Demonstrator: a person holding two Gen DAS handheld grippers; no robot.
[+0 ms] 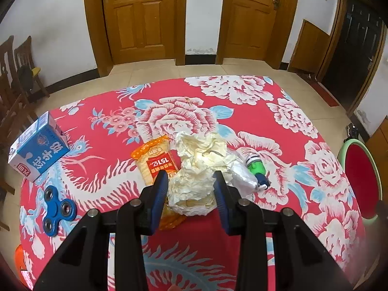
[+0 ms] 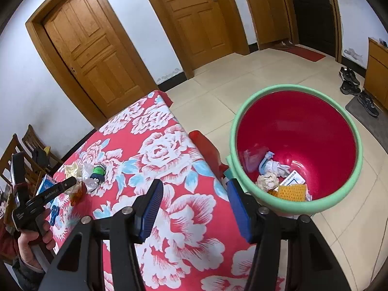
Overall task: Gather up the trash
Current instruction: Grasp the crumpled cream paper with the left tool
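**Operator:** Closest to my left camera, low centre of frame, the left gripper [image 1: 190, 181] stands partly open. Its blue pads flank the near edge of the crumpled cream paper [image 1: 198, 169]; I can't tell whether they touch it.

**Partner:** What's the biggest thing around?

**Operator:** From my view, the table in its red flowered cloth [image 1: 303, 169] fills the middle. The red bin with the green rim [image 2: 297, 150] takes the right half of my right camera, standing on the floor just beside the table's corner, with scraps already lying at its bottom.

**Partner:** And the right gripper?

**Operator:** The right gripper [image 2: 194, 206] is about half open and empty, above the table edge near the bin.

**Partner:** Smaller pieces?

**Operator:** Blue-and-white carton [image 1: 38, 148] at left, orange wrapper [image 1: 155, 157] partly under the paper, clear plastic [image 1: 242, 174] and a green-capped item [image 1: 255, 167] to its right, blue spinner [image 1: 57, 209] lower left.
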